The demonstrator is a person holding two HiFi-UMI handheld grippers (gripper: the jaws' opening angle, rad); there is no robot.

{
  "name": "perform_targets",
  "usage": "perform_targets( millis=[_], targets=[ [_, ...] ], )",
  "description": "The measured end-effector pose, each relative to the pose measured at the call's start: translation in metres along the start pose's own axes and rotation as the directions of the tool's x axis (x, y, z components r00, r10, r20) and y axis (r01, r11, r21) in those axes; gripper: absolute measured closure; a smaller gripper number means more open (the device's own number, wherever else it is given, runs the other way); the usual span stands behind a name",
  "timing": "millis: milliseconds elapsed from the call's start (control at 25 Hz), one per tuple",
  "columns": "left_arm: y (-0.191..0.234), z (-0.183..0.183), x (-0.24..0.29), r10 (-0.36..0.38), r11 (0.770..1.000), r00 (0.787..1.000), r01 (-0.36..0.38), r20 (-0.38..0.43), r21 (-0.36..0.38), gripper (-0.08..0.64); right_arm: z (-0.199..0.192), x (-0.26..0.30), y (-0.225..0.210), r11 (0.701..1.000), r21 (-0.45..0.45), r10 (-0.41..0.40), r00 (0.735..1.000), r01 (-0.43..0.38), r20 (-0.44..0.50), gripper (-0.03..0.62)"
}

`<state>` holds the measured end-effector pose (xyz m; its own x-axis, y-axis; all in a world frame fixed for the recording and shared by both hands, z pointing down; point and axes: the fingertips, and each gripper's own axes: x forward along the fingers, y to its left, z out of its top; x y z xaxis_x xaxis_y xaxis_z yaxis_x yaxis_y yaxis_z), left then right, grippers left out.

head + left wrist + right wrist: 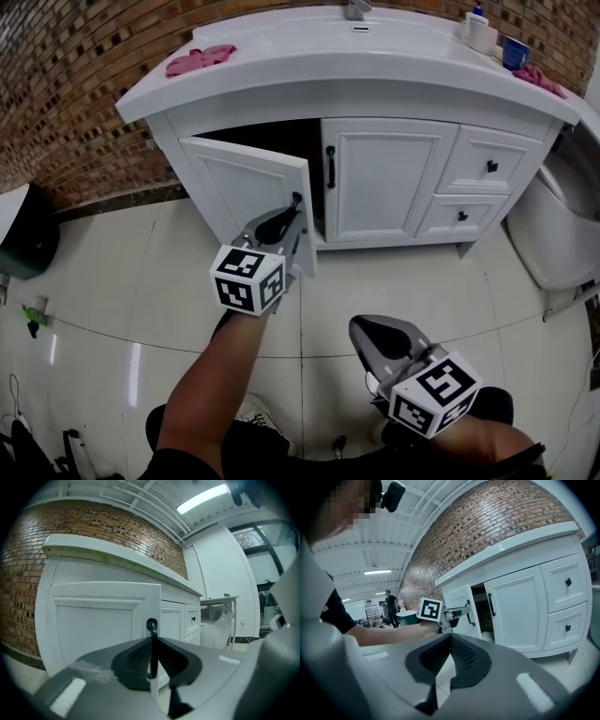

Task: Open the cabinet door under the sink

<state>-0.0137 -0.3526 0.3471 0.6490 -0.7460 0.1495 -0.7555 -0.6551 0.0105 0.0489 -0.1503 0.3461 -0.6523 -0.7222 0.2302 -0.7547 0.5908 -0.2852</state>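
Left claw (152,641) clenched on the black handle (152,624) of the cabinet door (239,187), door standing ajar under the sink (309,61) at 11 o'clock in the head view, right claw (364,328) pressed closed and empty at 5 o'clock, over the tiled floor (112,281)

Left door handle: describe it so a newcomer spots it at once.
Find the white sink cabinet against the brick wall; its leftmost door stands swung open. The handle is the thin black upright bar on that door's free edge. Unlike the matching bar on the shut door beside it and the small drawer knobs, it is clamped in the left gripper.
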Motion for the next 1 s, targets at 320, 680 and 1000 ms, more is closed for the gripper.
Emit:
perform_targets(
  millis=[320,680,1000],
  targets=[
    [-0.001,-0.009,-0.038,0.004,1.0,1.0,-0.004,-0.011,-0.008,0.518,0.007,0.0,0.023,0.999,-0.037,0.021,0.999,-0.019,0.03,0.584],
    [0.004,-0.015,-0.074,0.022,1.0,1.0,-0.022,-0.001,-0.018,0.517,0.002,-0.005,0.047,0.996,-0.08,0.028,0.999,-0.025,0.039,0.584],
    [0.011,-0.018,-0.097,0.037,0.999,0.999,-0.037,-0.002,-0.025,0.517,0.005,-0.013,0.067,0.994,-0.109,0.025,0.998,-0.017,0.064,0.584]
  ],
)
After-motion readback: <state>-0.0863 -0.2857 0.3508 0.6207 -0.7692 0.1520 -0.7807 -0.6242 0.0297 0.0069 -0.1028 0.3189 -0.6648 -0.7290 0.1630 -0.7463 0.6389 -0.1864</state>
